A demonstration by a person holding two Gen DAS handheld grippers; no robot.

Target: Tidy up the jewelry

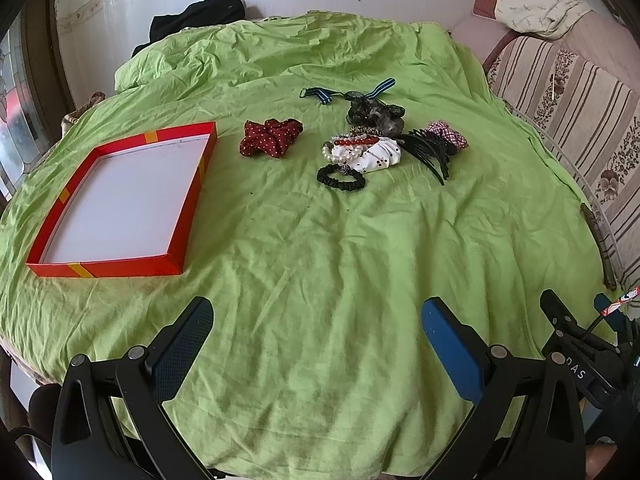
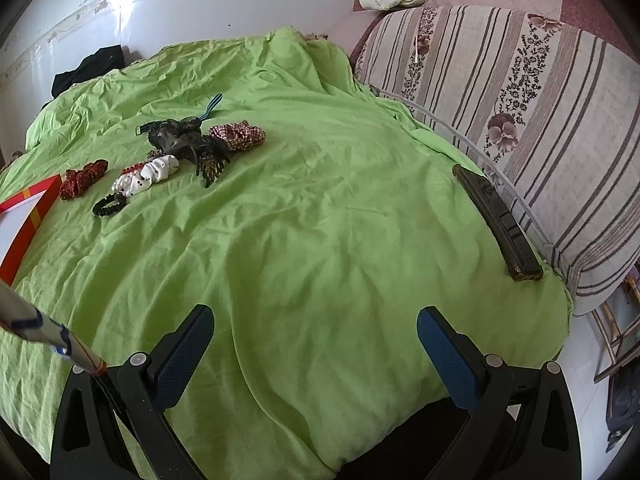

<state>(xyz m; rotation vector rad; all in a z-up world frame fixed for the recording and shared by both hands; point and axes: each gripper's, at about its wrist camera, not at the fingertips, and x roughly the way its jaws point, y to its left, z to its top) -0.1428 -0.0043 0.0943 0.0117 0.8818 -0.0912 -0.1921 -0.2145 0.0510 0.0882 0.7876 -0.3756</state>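
Note:
A shallow red box (image 1: 192,184) with a white floor lies at the left of the green cloth; its corner (image 2: 34,216) shows in the right wrist view. A heap of accessories sits further back: a red dotted scrunchie (image 1: 270,136) (image 2: 82,184), a black hair tie (image 1: 341,178) (image 2: 108,205), pearl and red bead bracelets (image 1: 348,148), a white scrunchie (image 2: 156,172), a black claw clip (image 1: 430,150) (image 2: 210,160), a checked scrunchie (image 2: 238,136). My left gripper (image 1: 316,320) and right gripper (image 2: 314,330) hang open and empty over bare cloth near the front edge.
The green cloth (image 1: 320,240) covers a round table. A striped floral cushion (image 2: 540,100) stands along the right side, with a dark flat bar (image 2: 498,224) lying at the table's right rim. Black clothing (image 1: 196,16) lies at the back by the wall.

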